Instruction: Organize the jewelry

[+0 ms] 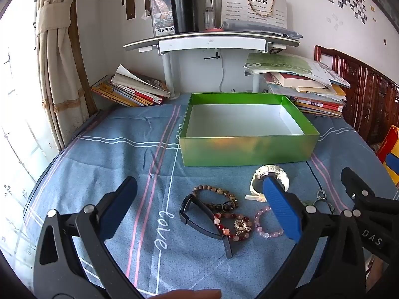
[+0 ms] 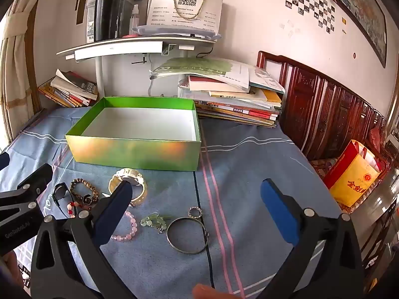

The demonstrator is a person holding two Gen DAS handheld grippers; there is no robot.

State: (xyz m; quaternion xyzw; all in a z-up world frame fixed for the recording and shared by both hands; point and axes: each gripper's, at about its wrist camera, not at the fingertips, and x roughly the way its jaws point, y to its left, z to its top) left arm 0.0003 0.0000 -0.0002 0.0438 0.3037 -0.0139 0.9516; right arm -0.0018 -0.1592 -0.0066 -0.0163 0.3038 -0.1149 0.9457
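Note:
An empty green box (image 1: 247,150) (image 2: 134,153) with a white floor sits on the blue cloth. In front of it lie a white watch (image 1: 258,174) (image 2: 129,174), a brown bead bracelet (image 1: 212,189) (image 2: 79,183), a black band (image 1: 197,215) (image 2: 59,191), a red bead bracelet (image 1: 228,226), a pink bead bracelet (image 1: 264,226) (image 2: 129,229), a silver bangle (image 2: 187,234), a small ring (image 2: 195,211) and a green bead piece (image 2: 152,221). My left gripper (image 1: 202,194) hangs open above the bracelets. My right gripper (image 2: 197,194) hangs open above the bangle. Neither holds anything.
Stacks of books (image 1: 132,89) (image 2: 237,99) lie behind the box on both sides. A white raised shelf (image 1: 212,42) with a black flask (image 1: 184,5) stands at the back. A carved wooden bench (image 2: 324,109) and a yellow-red bag (image 2: 354,174) are on the right.

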